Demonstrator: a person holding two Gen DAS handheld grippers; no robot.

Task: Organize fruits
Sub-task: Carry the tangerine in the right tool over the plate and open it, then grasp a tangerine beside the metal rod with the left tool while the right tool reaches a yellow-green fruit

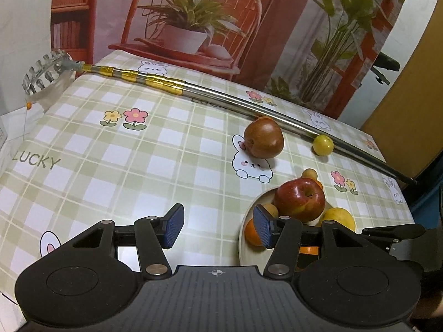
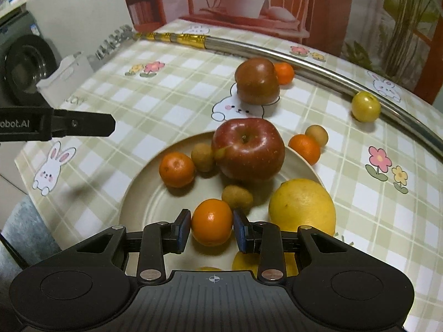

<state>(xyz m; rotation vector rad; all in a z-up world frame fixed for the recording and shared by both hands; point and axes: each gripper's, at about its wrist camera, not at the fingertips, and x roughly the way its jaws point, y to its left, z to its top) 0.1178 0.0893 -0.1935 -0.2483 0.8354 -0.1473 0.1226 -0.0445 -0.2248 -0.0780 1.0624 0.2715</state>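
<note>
Right wrist view showed my right gripper (image 2: 212,231) low over the round beige plate (image 2: 144,188), its blue-padded fingers (image 2: 183,231) set either side of a small orange mandarin (image 2: 211,222). The pads sat just beside the peel, and I could not tell whether they pressed it or only framed it. On the same plate lay a big red apple (image 2: 248,149) near the middle, another mandarin (image 2: 177,169) to its left, two small brownish round fruits (image 2: 203,157) close to the apple, and a large yellow citrus (image 2: 302,207) at the right rim. A further mandarin (image 2: 304,148) and a tan little fruit (image 2: 317,135) sat at the plate's far right edge.

Beyond the plate, on the green-checked bench cloth (image 2: 177,88) printed with rabbits and flowers, stood a dark brownish-red tomato-shaped fruit (image 2: 257,84) with an orange one (image 2: 284,73) touching behind it. A small yellow-green fruit (image 2: 366,106) lay against a long steel telescopic pole (image 2: 318,67) with gold bands that crossed the far side of the bench.

From the left wrist view, my left gripper (image 1: 218,225) hung released, fingers (image 1: 174,225) spread wide with nothing between them, its right pad over the plate's near-left edge and the left pad above bare cloth. The pole ended at a clear toothed picker head (image 1: 44,73) at the bench's far left corner.
</note>
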